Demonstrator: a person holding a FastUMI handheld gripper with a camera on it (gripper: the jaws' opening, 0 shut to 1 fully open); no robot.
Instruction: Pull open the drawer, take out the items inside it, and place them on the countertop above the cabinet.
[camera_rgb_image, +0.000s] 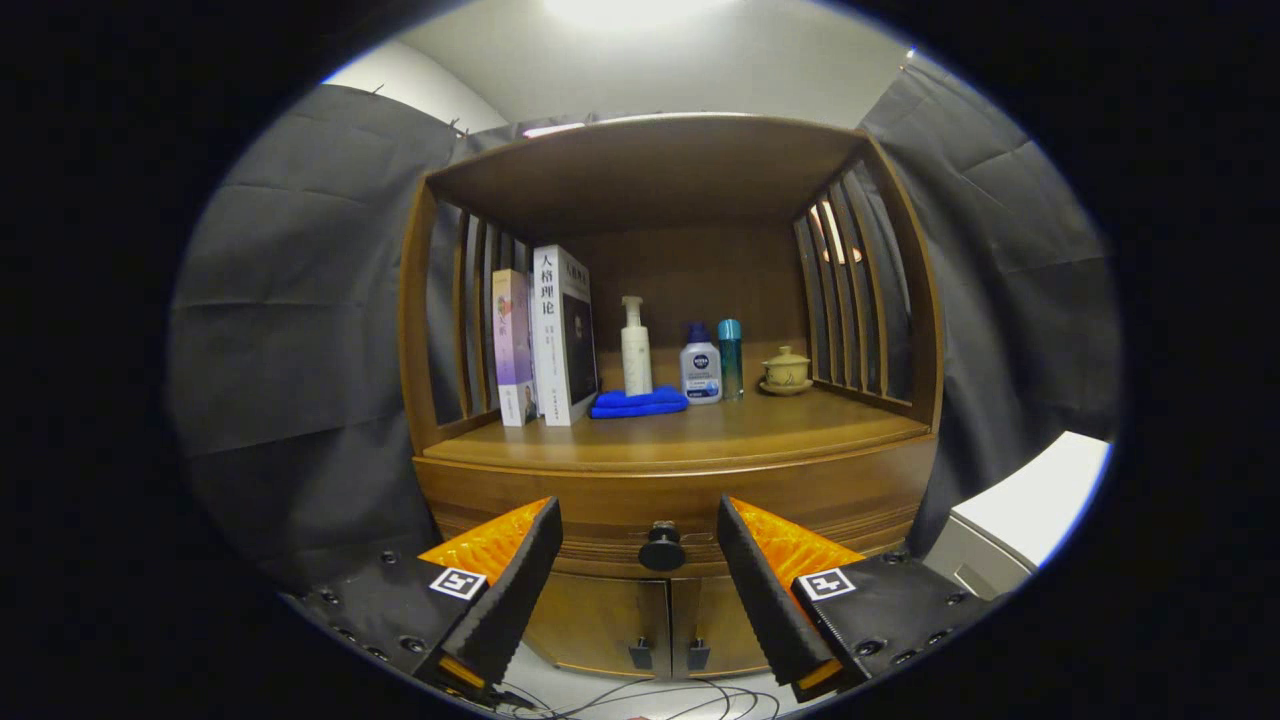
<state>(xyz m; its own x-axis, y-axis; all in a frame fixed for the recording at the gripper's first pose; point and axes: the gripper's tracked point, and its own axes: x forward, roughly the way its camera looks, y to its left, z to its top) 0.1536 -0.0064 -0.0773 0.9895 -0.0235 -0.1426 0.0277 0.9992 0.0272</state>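
Note:
A wooden cabinet (670, 470) stands straight ahead. Its drawer (600, 505) is closed, and the round dark knob (662, 548) sits between my two fingertips, a little beyond them. My gripper (640, 525) is open with nothing between the fingers. Above the drawer runs the countertop (760, 425), a shelf bay with slatted sides. What lies inside the drawer is hidden.
On the countertop stand two books (545, 335), a white pump bottle (636, 347), a folded blue cloth (638, 403), a white and blue bottle (701, 365), a teal can (730, 357) and a lidded cup (786, 371). Two lower doors (640, 620) sit under the drawer. A white box (1030, 510) stands right; cables (640, 695) lie on the floor.

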